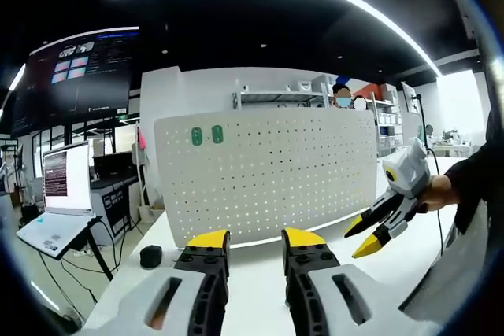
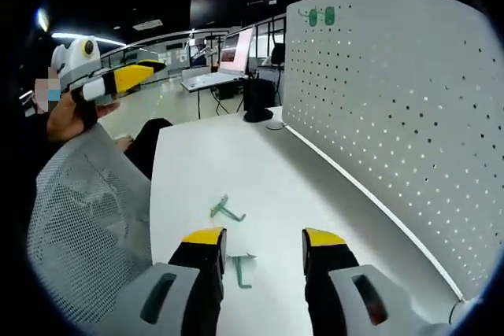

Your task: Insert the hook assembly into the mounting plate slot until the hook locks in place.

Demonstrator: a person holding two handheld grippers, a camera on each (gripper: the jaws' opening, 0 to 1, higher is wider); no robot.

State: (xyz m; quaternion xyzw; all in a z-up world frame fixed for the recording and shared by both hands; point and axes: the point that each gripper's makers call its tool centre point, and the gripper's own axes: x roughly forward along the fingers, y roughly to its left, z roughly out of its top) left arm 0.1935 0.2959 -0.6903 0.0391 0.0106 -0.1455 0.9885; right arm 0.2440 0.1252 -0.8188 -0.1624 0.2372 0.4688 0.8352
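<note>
A white pegboard mounting plate (image 1: pixel 268 171) stands upright on the white table (image 1: pixel 260 289), with two small green pieces (image 1: pixel 206 136) near its top left. My left gripper (image 1: pixel 256 241) is open in front of it, nothing between its yellow-tipped jaws. My right gripper (image 1: pixel 370 230) comes in from the right, held in a hand. In the right gripper view the pegboard (image 2: pixel 394 116) runs along the right. Two green hook pieces lie on the table (image 2: pixel 205 163): one (image 2: pixel 227 210) just ahead, another (image 2: pixel 240 267) beside the left jaw. My right gripper (image 2: pixel 264 238) is open above them. The left gripper (image 2: pixel 110 76) is raised at upper left.
A grey mesh chair back (image 2: pixel 87 218) stands against the table's left edge. A laptop on a stand (image 1: pixel 63 194) and a small black round object (image 1: pixel 150 256) are at the table's far end. Shelving and people are behind the pegboard.
</note>
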